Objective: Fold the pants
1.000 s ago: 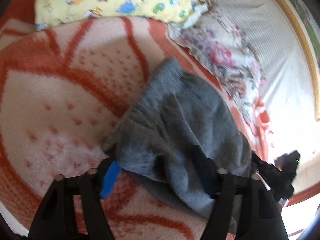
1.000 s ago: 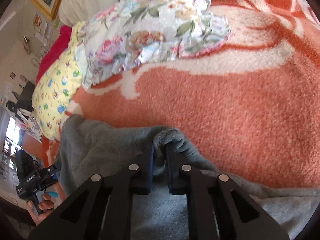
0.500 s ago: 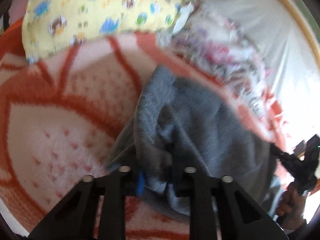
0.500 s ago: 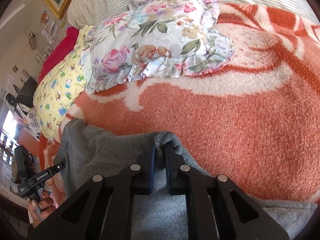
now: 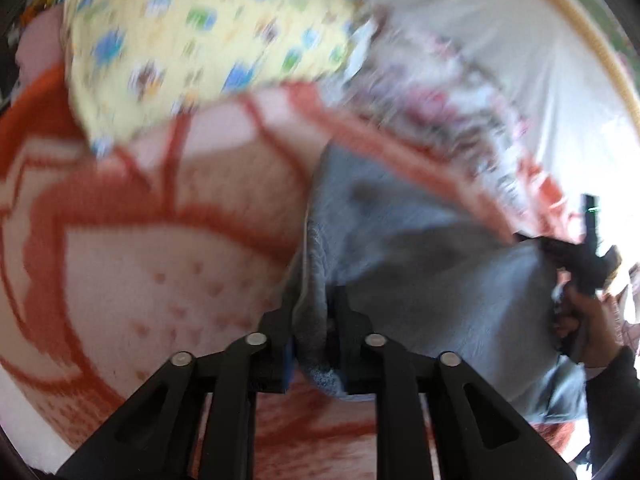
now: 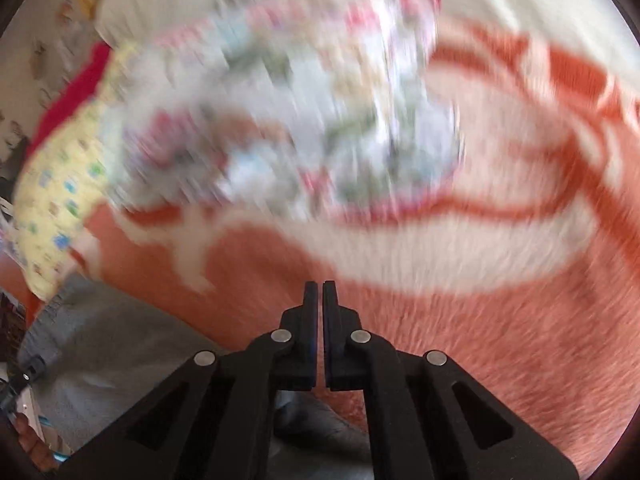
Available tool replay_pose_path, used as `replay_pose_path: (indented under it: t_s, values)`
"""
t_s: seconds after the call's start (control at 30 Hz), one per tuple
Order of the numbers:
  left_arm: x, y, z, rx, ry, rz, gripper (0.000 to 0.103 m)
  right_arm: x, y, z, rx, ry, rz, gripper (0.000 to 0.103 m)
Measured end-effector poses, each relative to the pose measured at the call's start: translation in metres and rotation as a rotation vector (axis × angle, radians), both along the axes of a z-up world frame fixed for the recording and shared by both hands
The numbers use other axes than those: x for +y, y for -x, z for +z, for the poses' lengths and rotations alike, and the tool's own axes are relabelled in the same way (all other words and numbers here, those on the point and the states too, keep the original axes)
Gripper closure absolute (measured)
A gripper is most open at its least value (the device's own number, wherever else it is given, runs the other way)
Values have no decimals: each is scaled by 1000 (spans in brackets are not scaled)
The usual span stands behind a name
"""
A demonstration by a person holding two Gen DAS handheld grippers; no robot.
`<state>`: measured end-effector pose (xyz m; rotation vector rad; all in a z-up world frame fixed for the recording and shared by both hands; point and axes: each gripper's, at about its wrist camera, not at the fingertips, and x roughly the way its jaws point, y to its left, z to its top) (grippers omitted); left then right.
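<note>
The grey fleece pants (image 5: 420, 272) lie bunched on an orange and cream blanket (image 5: 160, 264). My left gripper (image 5: 314, 312) is shut on a fold of the pants' left edge. In the left wrist view the right gripper (image 5: 580, 264) shows at the pants' far right side, held by a hand. In the right wrist view my right gripper (image 6: 320, 296) has its jaws closed together with no cloth seen between the tips; the pants (image 6: 112, 344) lie to its lower left and under it. Both views are blurred by motion.
A yellow cartoon-print pillow (image 5: 208, 40) and a floral pillow (image 6: 304, 112) lie at the head of the bed. A striped white sheet (image 5: 500, 60) and a framed picture's edge (image 5: 580, 28) are beyond them.
My left gripper closed on the pants' edge and lifted it. The cloth that stood between my right gripper's tips no longer shows there, and both cameras swung upward.
</note>
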<state>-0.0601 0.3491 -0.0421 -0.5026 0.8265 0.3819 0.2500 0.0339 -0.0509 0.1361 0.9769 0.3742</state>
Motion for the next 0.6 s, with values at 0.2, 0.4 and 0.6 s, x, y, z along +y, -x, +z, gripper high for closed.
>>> replay_pose_path:
  t_s: [0.2,0.4,0.6]
  values:
    - [16,11,-5,8,2,52,42,-14,50,40,-87,-34,47,70]
    - [21,25,21,-58,-49,124,40,-32,122,72,-198,-6,124,46]
    - [1,18,40,-64,-86,66,40,-36,196,63,-165,30,310,46]
